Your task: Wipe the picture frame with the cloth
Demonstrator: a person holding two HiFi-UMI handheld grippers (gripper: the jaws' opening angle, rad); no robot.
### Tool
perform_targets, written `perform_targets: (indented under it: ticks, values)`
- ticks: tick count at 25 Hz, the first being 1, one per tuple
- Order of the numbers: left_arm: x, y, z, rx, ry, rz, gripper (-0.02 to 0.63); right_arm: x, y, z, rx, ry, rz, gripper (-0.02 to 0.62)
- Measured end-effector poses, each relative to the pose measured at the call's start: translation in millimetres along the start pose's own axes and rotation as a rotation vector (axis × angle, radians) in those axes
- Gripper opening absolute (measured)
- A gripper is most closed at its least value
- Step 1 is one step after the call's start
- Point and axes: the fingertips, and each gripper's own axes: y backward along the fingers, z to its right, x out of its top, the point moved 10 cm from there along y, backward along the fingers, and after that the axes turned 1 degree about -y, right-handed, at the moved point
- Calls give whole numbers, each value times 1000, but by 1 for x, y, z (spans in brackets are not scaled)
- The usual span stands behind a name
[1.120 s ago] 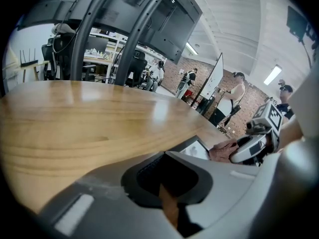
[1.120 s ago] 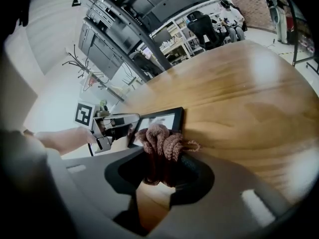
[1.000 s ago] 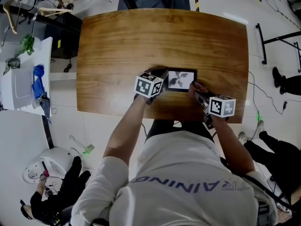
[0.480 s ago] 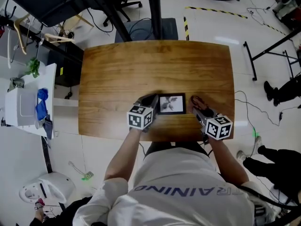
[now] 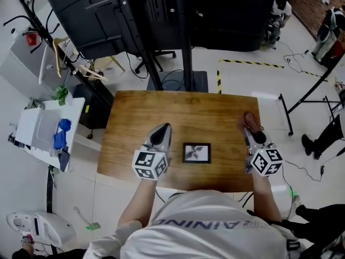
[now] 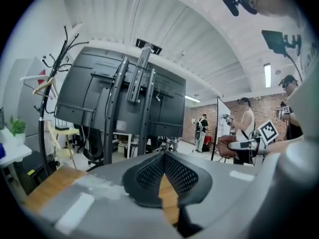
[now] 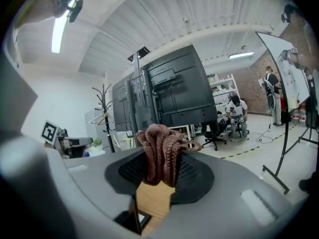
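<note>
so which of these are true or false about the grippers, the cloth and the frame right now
1. The right gripper is clamped on the cloth. True.
2. The left gripper grips the picture frame. False: its jaws are together on nothing, and the frame lies apart from it, to its right.
3. The picture frame lies flat on the wooden table, between the two grippers. True.
4. The cloth is pressed onto the frame. False: it is held clear of the frame, off to the frame's right.
</note>
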Motion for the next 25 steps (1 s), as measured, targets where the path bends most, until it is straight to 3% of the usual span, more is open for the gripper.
perform_targets:
  ticks: [4, 25]
  values:
    - [20, 5, 3, 13, -13, 40, 5, 15, 0, -1, 10, 32, 7, 128]
    - [9, 4, 6, -20, 35, 12, 5, 15, -4, -22, 47, 96, -19, 123]
